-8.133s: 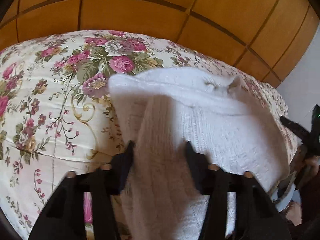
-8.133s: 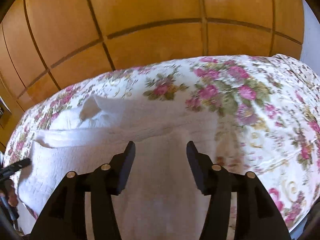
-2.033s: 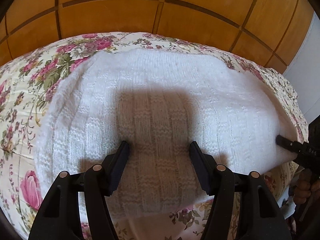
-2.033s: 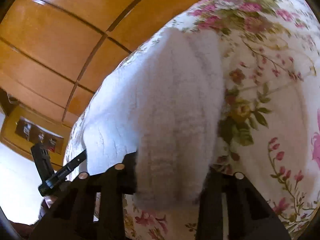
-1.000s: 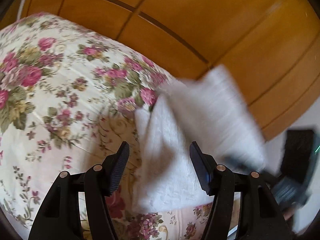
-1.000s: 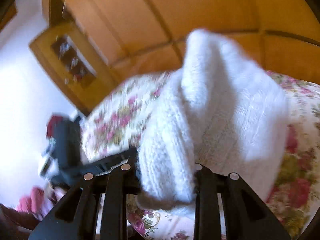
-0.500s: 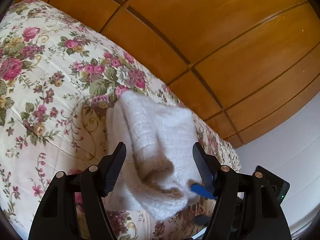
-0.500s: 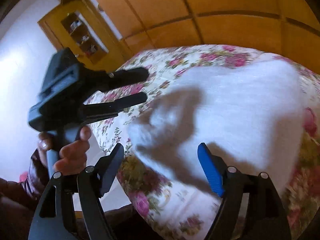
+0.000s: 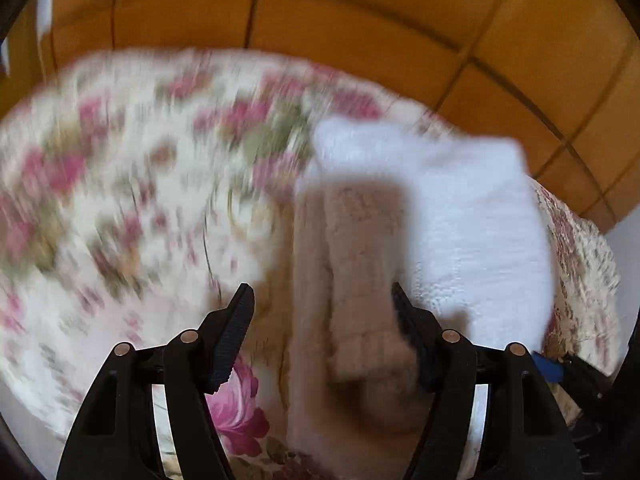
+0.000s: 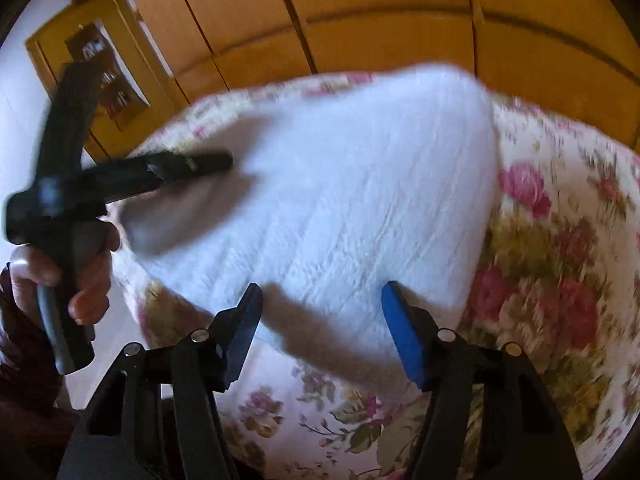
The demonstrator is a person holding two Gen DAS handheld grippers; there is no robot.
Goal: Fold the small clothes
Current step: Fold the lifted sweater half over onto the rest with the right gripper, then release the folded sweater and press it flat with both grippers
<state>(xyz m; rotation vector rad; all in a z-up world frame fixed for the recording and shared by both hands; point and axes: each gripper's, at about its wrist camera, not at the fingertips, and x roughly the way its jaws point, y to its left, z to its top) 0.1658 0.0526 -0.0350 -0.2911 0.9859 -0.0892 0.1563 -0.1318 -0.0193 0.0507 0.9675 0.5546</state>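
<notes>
A white knitted garment lies folded on the floral bedspread; it also shows in the right wrist view. My left gripper is open, its jaws wide over the garment's near left edge, holding nothing. My right gripper is open and empty above the garment's near edge. The left gripper shows in the right wrist view, held by a hand, its tips at the garment's far left side. Both views are motion-blurred.
The floral bedspread covers the bed. Wooden wardrobe panels stand behind the bed. A wooden frame with a switch panel hangs on the white wall at left. The bed's near edge runs below the grippers.
Two seconds ago my right gripper was shut on the garment and lifted it over; it has since let go and opened. The left gripper has swung over the folded garment's left edge.
</notes>
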